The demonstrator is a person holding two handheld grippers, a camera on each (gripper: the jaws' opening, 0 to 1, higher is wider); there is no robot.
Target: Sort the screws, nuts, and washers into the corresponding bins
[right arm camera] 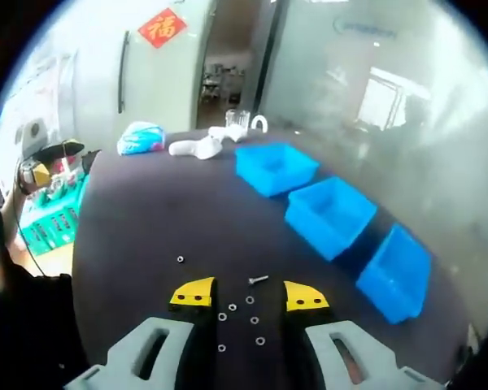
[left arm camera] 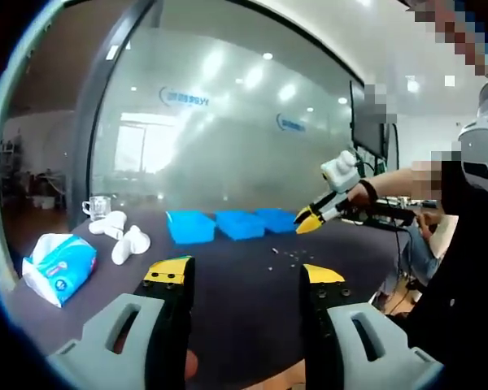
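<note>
Hardware lies loose on the dark tabletop (right arm camera: 138, 236) between the spread jaws of my right tool (right arm camera: 250, 296): one screw (right arm camera: 258, 279) and several small nuts or washers (right arm camera: 252, 320), too tiny to tell apart. Three blue bins (right arm camera: 329, 213) sit just beyond them. My left tool (left arm camera: 242, 275) hangs released and empty, well back from the pile. These bits look light, hard and slippery, likely to skid, so I would pinch the screw across its shank, fingertips low.
</note>
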